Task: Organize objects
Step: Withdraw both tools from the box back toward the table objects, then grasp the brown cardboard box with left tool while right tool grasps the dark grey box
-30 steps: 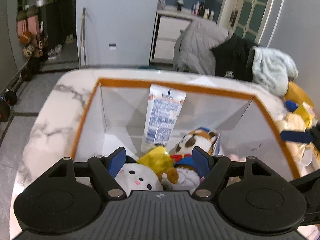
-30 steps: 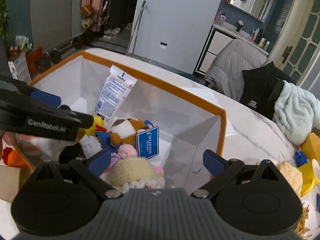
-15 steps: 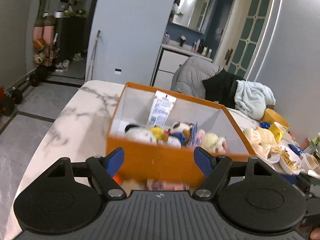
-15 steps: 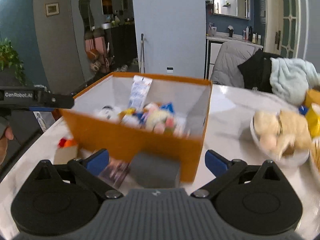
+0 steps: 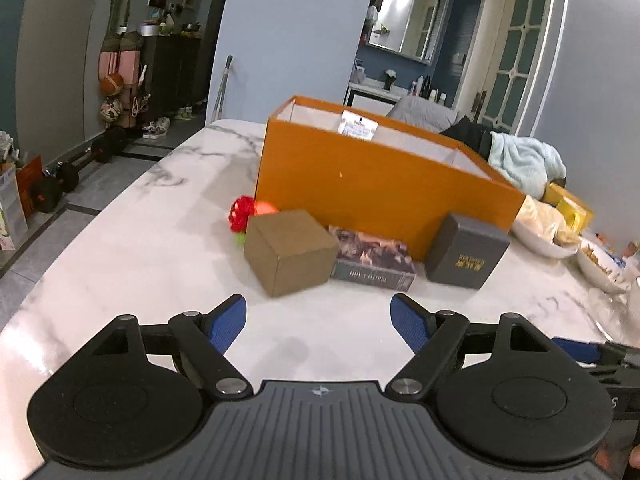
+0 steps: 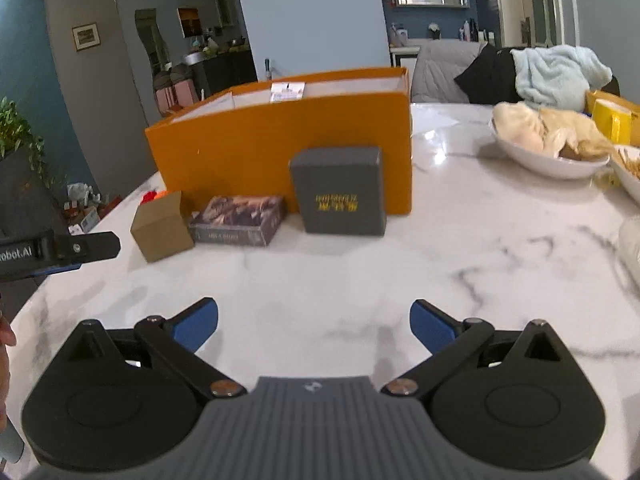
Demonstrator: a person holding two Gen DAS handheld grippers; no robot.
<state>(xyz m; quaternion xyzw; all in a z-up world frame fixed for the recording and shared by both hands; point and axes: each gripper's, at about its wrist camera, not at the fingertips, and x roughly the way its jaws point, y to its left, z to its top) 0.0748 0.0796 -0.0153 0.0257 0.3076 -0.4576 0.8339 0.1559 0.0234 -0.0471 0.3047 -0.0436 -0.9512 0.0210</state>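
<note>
An orange box [image 5: 384,184] stands on the marble table [image 5: 132,248], with a white tube top [image 5: 357,127] showing above its rim. In front of it lie a brown cardboard cube [image 5: 289,252], a flat printed box [image 5: 372,260] and a dark grey box [image 5: 466,250]. A small red and orange toy [image 5: 246,212] sits by the box's left corner. My left gripper [image 5: 318,322] is open and empty, low over the table, short of the cube. My right gripper [image 6: 314,326] is open and empty, short of the grey box [image 6: 340,192]. The orange box [image 6: 280,148] also shows there.
White bowls with food [image 6: 548,144] and a yellow item [image 6: 612,120] stand at the right of the table. Chairs draped with clothes [image 6: 556,76] stand behind. The table's left edge drops to the floor with dumbbells [image 5: 56,188].
Both grippers have pulled back and down from above the orange box's inside to low over the table in front of it. The toys inside are now hidden behind its wall.
</note>
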